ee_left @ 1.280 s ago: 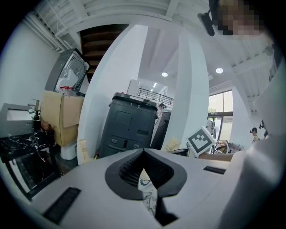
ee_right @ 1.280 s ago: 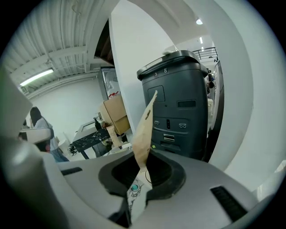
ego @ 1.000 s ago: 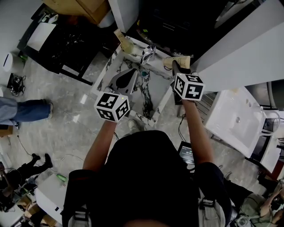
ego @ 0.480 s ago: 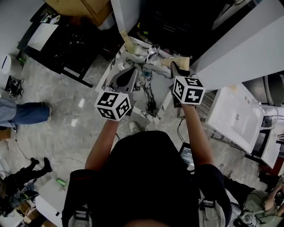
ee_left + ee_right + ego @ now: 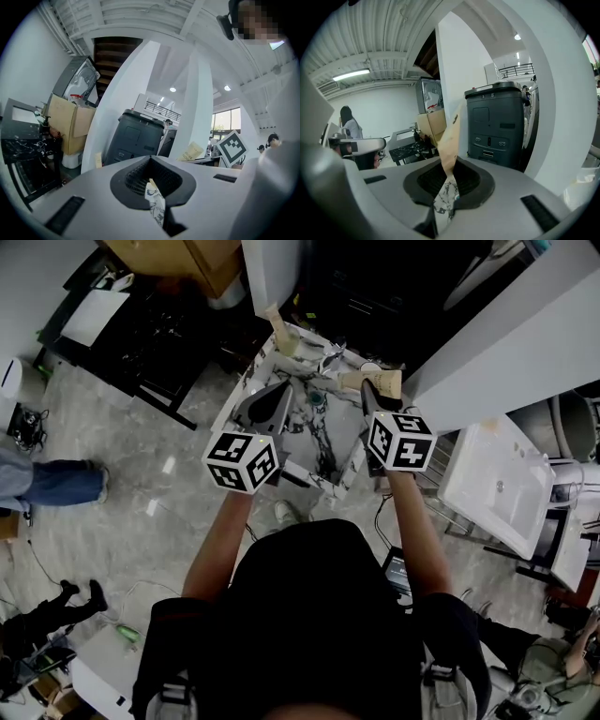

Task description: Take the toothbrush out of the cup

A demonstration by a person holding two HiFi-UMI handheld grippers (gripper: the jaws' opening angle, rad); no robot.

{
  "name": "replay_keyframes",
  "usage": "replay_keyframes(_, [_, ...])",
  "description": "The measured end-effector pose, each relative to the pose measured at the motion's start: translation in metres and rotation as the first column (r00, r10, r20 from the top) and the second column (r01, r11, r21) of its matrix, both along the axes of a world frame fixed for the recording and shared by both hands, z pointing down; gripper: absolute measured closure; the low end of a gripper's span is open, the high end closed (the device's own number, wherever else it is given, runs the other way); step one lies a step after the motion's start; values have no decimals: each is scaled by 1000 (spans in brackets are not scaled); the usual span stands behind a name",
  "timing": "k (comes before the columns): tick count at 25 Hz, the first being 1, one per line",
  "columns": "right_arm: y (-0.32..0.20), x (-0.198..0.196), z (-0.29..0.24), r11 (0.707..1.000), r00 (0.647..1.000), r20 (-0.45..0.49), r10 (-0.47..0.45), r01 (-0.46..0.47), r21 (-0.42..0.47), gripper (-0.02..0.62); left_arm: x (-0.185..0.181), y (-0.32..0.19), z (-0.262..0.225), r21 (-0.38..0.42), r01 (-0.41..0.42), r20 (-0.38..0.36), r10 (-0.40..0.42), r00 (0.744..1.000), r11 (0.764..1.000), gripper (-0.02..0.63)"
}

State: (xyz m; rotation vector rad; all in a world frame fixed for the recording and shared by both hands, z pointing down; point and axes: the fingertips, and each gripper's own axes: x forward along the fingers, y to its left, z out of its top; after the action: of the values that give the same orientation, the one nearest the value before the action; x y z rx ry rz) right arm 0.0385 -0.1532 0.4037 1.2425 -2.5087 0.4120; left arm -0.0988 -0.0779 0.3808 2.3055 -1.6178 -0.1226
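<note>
Above the marble table (image 5: 333,442): wrong-grab risk.
Right tool (image 5: 446,186) clamps a beige pack (image 5: 451,140), left tool (image 5: 152,187) closed empty; I can't spot the toothbrush.

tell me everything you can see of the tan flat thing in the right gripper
The tan packet looks like flat, stiff kraft paper or card, long and narrow, with a small dark mark on one face. Its lower end sits between the jaws of the right gripper, which are closed on it, and it sticks up past them, leaning slightly right. In the head view it hangs over the far right corner of the marble table. Nothing else visibly touches it.
</note>
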Motion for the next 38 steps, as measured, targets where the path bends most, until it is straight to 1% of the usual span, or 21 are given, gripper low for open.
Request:
replay_keyframes(5, [13,-8,-1,1000,1000,-1,-6,6,9,535,-10,9,5,-8,11,-12,-11,1000,1000,595])
replay_keyframes(10, [20,-9,-3,1000,1000,-4,-11,11,20,535,-7,15,9,-13,4,-11,-4,1000,1000,595])
replay_keyframes(15, [19,-7,-12,999,1000,11,-22,21,38,535,-3,7,1,-6,-1,0,1,1000,1000,595])
replay_keyframes(22, [4,-3,-14,998,997,48,-57,56,32,535,18,-12,1,-23,-7,22,8,1000,1000,595])
replay_keyframes(28, [-12,7,-12,996,994,66,-88,87,20,535,32,-30,4,-40,9,51,-7,999,999,595])
replay_keyframes(33, [-23,16,-11,994,990,90,-111,110,21,535,50,-42,-3,-27,-8,101,11,995,1000,595])
replay_keyframes(38, [-31,21,-8,990,984,109,-138,137,18,535,61,-50,-3,-31,7,118,-3,993,999,595])
